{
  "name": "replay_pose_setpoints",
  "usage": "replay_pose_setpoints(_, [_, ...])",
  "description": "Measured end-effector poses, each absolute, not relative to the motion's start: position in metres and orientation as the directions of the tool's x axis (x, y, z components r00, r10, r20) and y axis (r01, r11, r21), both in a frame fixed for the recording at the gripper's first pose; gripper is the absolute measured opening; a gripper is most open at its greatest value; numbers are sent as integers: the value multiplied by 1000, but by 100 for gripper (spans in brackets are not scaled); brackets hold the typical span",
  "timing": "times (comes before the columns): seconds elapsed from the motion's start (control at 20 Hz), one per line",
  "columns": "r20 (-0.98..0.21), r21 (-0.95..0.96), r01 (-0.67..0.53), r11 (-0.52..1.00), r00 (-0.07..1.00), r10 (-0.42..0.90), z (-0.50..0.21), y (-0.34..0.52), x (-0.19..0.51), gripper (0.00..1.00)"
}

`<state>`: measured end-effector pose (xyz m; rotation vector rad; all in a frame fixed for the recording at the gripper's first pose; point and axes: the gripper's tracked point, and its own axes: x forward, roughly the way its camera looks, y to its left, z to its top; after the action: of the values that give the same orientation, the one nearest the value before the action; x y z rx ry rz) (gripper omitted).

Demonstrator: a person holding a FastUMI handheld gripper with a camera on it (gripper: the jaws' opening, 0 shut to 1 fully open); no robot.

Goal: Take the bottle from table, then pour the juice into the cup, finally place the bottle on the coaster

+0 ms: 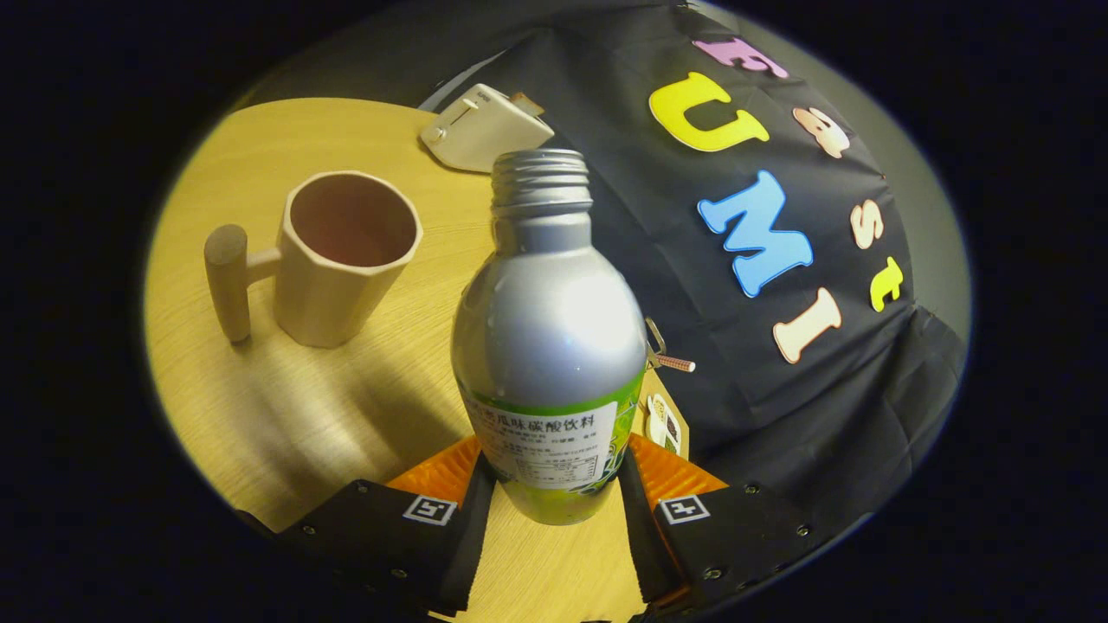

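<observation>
Between our two fingers stands the bottle, a silver metal one with a green-and-white label low on its body and its threaded neck uncapped; the gripper is closed on it, both pads pressing the labelled lower part from either side. Its base looks to hang just above the wooden table, and the whole view is tilted, so we judge the bottle already lifted and the carry toward the cup under way. That cup, a pale faceted mug with a stubby wooden peg for a handle, sits upright beyond our fingers and off to the left, well apart from the bottle, its mouth open and seemingly nothing in it. To do this step well we should keep the bottle near upright while we travel, since the open neck will spill at any early lean, and bring the neck close over the cup's rim before tipping. Our grip is low on a smooth, rounded body, so we ought to tip slowly, or the bottle may swivel between the pads. A white box-like object lies at the table's far edge, clear of our path. We cannot make out a coaster with any certainty.
</observation>
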<state>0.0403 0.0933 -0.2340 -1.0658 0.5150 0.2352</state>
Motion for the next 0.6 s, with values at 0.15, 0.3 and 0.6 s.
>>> replay_pose_setpoints(0.15, [-527, -780, -448, 436, 847, -72, -236, 97, 40, 70])
replay_pose_setpoints(0.3, [-535, -799, -469, 376, 840, -89, -236, 98, 42, 70])
replay_pose_setpoints(0.6, [-542, -821, -496, 281, 832, -115, -236, 105, 44, 70])
